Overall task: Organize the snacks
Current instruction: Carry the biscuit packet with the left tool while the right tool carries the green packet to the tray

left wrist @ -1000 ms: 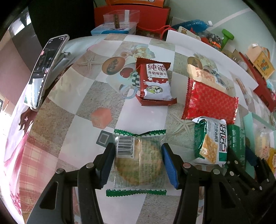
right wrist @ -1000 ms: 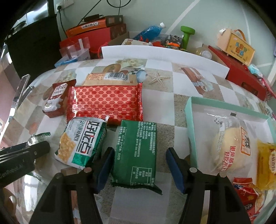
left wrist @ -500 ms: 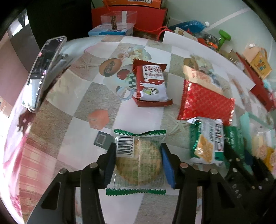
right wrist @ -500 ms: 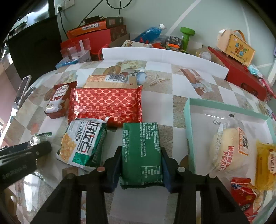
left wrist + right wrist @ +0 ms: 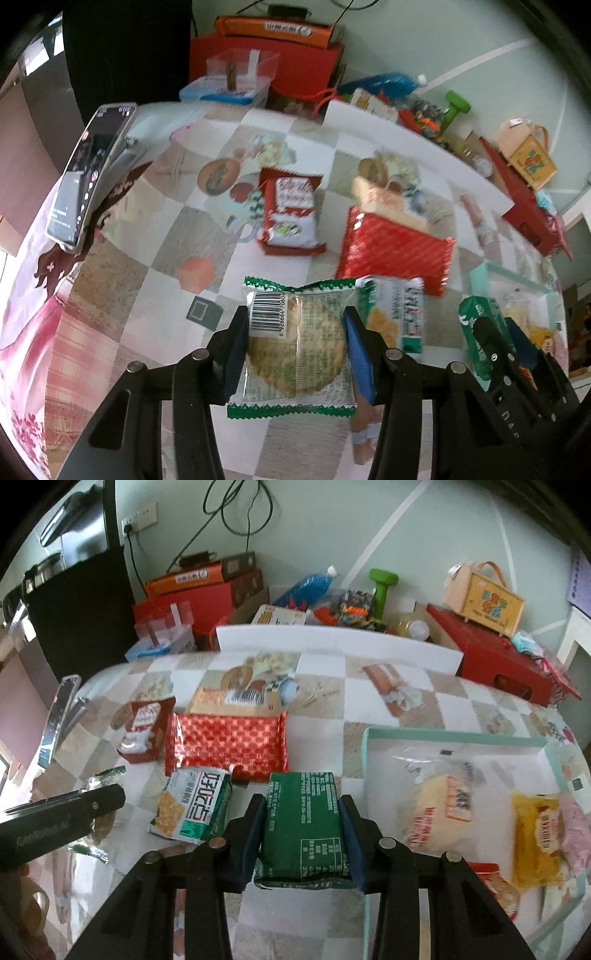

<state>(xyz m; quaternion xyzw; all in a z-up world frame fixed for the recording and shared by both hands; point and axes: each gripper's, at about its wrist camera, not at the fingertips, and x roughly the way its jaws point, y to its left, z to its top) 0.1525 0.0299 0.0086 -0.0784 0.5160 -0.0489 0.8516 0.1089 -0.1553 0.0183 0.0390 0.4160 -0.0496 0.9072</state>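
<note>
My left gripper [image 5: 293, 343] is shut on a clear, green-edged packet with a round cracker [image 5: 295, 347], lifted off the checked tablecloth. My right gripper [image 5: 302, 834] is shut on a dark green rectangular packet [image 5: 303, 827], also raised above the table. A mint-rimmed tray [image 5: 454, 734] to the right holds a bread bun packet [image 5: 439, 808] and a yellow packet [image 5: 539, 845]. On the cloth lie a green-white cracker bag [image 5: 192, 808], a red patterned packet [image 5: 229, 746], a small red-white biscuit pack [image 5: 142, 727] and a tan packet [image 5: 232, 701].
A phone on a stand [image 5: 88, 173] rises at the table's left edge. A white board [image 5: 332, 642] lines the far edge, with red boxes [image 5: 495, 657], a green dumbbell [image 5: 382, 587], a blue bottle [image 5: 310, 585] and a clear container [image 5: 162, 635] behind it.
Both grippers closed onto their packets and lifted them off the table. The table contents now look farther away in both views.
</note>
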